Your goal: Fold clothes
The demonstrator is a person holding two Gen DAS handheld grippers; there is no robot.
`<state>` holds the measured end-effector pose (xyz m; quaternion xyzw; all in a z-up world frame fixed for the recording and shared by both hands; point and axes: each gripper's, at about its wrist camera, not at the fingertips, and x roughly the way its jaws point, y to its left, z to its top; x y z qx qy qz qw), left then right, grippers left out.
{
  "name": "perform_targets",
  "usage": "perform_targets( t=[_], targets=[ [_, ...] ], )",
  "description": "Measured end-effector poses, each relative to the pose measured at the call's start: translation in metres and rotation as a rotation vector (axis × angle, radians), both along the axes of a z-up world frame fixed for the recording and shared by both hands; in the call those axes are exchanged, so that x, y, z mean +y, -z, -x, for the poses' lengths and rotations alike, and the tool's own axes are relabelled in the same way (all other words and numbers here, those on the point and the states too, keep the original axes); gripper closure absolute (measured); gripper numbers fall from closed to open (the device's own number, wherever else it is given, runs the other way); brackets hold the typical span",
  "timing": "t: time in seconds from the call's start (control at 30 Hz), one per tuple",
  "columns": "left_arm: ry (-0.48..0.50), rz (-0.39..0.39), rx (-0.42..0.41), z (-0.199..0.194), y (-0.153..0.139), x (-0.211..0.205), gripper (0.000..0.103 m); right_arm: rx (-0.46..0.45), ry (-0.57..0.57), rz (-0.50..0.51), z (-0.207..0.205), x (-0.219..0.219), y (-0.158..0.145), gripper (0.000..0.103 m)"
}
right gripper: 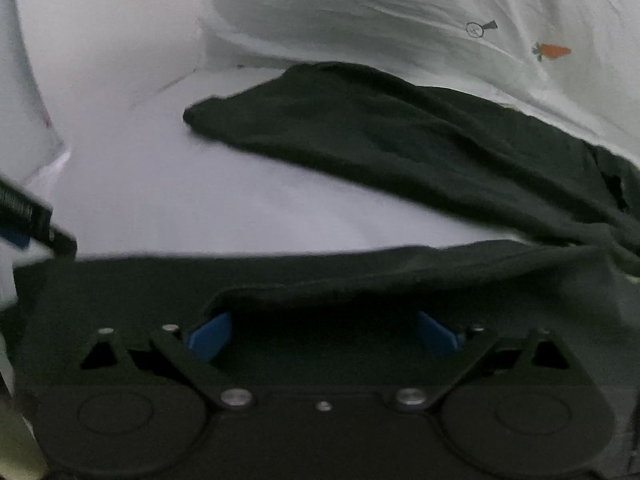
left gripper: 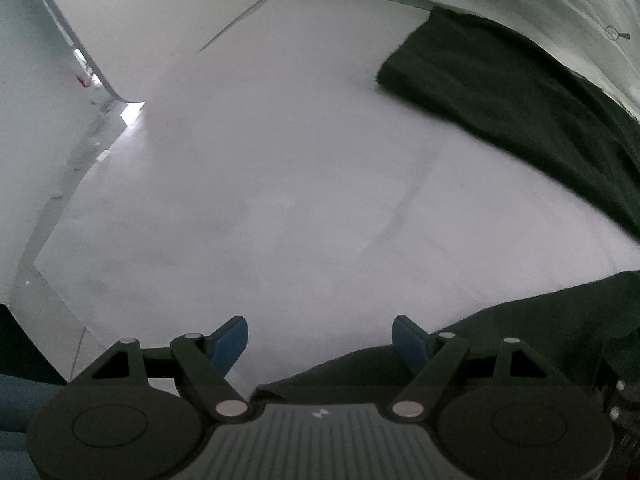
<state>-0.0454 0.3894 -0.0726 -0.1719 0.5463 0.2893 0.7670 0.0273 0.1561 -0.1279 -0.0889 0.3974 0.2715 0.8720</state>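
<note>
A dark green garment (right gripper: 400,140) lies spread on the white table (right gripper: 200,208); it looks like trousers, with one leg stretching to the far left and the other (right gripper: 360,276) running across just in front of my right gripper. My right gripper (right gripper: 324,332) is open, its blue pads (right gripper: 210,336) just above that near leg, nothing pinched. In the left wrist view the far leg (left gripper: 520,108) lies at upper right and the near leg's end (left gripper: 500,344) reaches under the right finger. My left gripper (left gripper: 320,344) is open over bare table (left gripper: 280,200).
A white cloth with small printed figures, one an orange carrot (right gripper: 552,51), hangs or lies behind the garment. A white wall (left gripper: 120,20) bounds the table's far left. The other gripper's dark body (right gripper: 28,216) shows at the left edge of the right wrist view.
</note>
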Motion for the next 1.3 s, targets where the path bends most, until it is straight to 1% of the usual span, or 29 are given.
perform_targets(
  t=[0.17, 0.27, 0.33, 0.43, 0.6, 0.73, 0.93, 1.07, 1.2, 1.3],
  targets=[
    [-0.026, 0.0, -0.018, 0.006, -0.004, 0.01, 0.022, -0.015, 0.048, -0.083, -0.016, 0.011, -0.01, 0.004],
    [-0.034, -0.006, -0.023, 0.011, -0.006, 0.014, 0.022, -0.057, 0.08, -0.111, -0.027, 0.018, -0.017, 0.004],
    [-0.036, -0.004, -0.018, 0.014, -0.005, 0.016, 0.022, -0.067, 0.102, -0.116, -0.029, 0.021, -0.02, 0.004],
    [-0.05, 0.004, -0.007, 0.019, -0.002, 0.018, 0.022, -0.042, 0.118, -0.095, -0.018, 0.02, -0.022, 0.004],
    [-0.044, 0.016, 0.004, 0.027, 0.0, 0.017, 0.022, 0.044, 0.144, -0.102, 0.025, 0.004, -0.018, 0.004],
    [-0.041, 0.017, -0.005, 0.032, -0.003, 0.019, 0.021, 0.045, 0.131, -0.053, 0.054, -0.003, -0.015, 0.004],
    [-0.034, -0.014, -0.003, 0.036, -0.005, 0.02, 0.021, 0.08, 0.117, 0.006, 0.075, -0.015, -0.007, 0.004],
    [-0.044, -0.002, -0.006, 0.041, -0.004, 0.023, 0.021, 0.075, 0.055, 0.053, 0.078, 0.0, -0.002, 0.004],
    [-0.054, -0.013, 0.004, 0.044, -0.006, 0.024, 0.02, 0.038, -0.048, 0.042, 0.074, 0.024, -0.003, 0.004],
    [-0.068, -0.021, 0.012, 0.048, -0.006, 0.025, 0.018, -0.001, -0.135, 0.033, 0.059, 0.048, -0.005, 0.004]
  ],
)
